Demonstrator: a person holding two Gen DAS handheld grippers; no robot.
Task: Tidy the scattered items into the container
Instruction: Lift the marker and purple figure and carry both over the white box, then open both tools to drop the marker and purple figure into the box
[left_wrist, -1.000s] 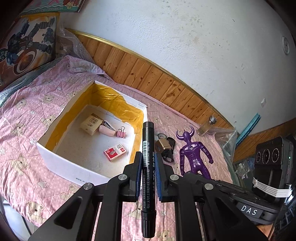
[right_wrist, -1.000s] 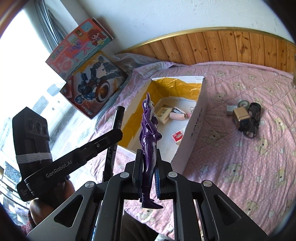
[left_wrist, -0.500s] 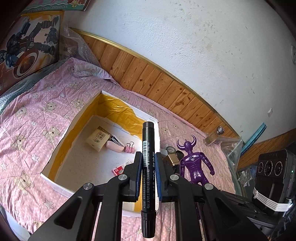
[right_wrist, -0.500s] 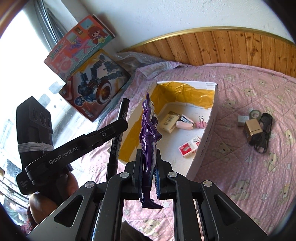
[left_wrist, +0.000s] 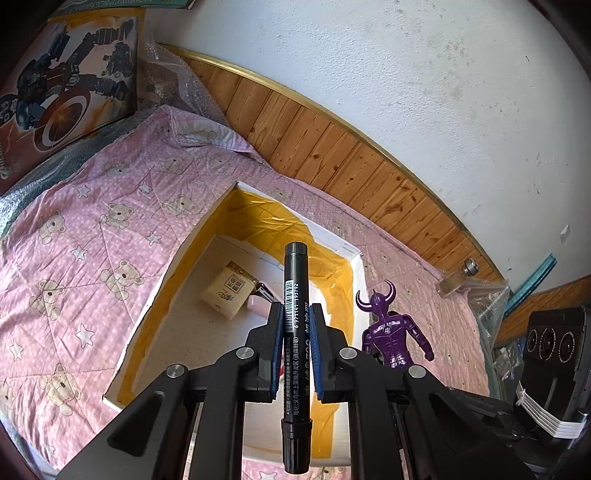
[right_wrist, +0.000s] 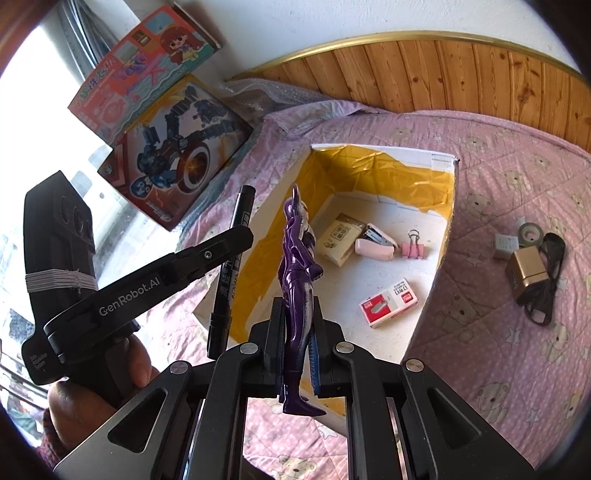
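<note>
Both tools loaded and over the box, so this reads as the drop step.

Left tool: jaws pinching a black marker, held upright at lower centre of the left wrist frame. Right tool: jaws pinching a purple figure at the legs, horned head up, centre of the right wrist frame. In that same frame the left tool shows at left, a hand on its grip.

Container: white box with a yellow lining, on the pink bear-print bed cover. Already inside: beige packet, pink stapler, pink binder clip, red-and-white staple box.

Not yet tidied, right edge of the right wrist frame: gold cube with a black cord, tape roll, small pale block.

Next, by judgement: bring each tool low over a bare patch of box floor, then let the jaws part. Best stagger the two; the tools sit close together and could clash. The figure should be tipped flat before letting go.
</note>
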